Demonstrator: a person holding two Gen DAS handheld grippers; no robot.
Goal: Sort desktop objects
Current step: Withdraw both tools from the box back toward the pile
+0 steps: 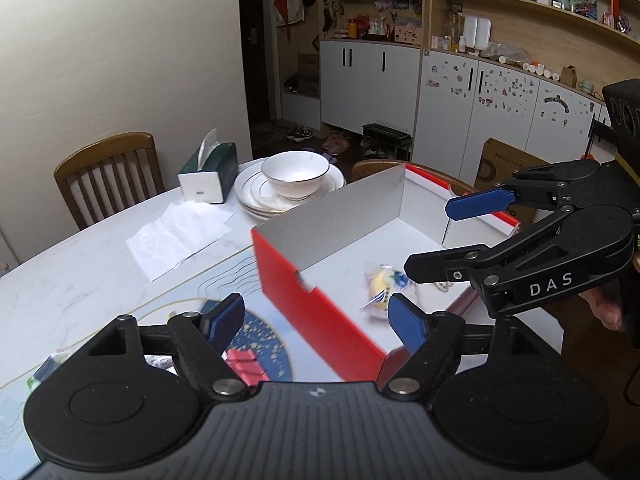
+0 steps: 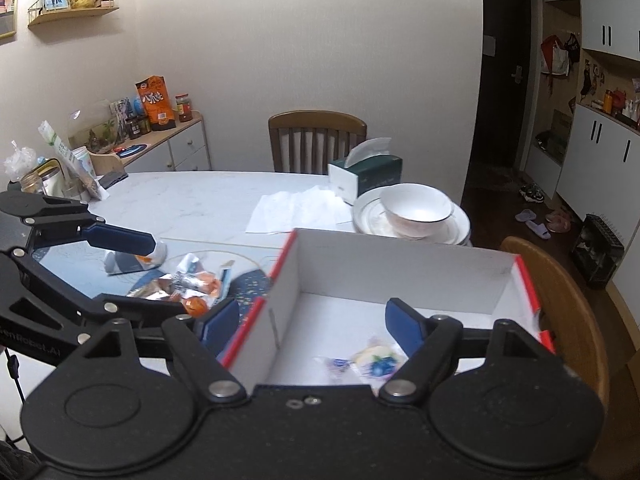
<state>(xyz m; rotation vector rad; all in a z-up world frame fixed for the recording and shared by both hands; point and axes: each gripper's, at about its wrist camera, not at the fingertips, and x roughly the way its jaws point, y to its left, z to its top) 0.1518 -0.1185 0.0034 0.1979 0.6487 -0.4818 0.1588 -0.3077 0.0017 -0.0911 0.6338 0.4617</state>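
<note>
Both tools stood wide open and empty: the right tool (image 2: 312,322) hung above a wrapped snack (image 2: 374,360), perhaps a cake, inside the red box (image 2: 400,256); left tool (image 1: 316,320) beside it.

A plain pale wall (image 2: 304,40) stands behind a wooden chair (image 2: 317,140). On the right are a dark doorway (image 2: 504,80), white cabinets (image 1: 368,80) and wooden shelves (image 1: 520,12); a sideboard (image 2: 176,148) sits far left.
</note>
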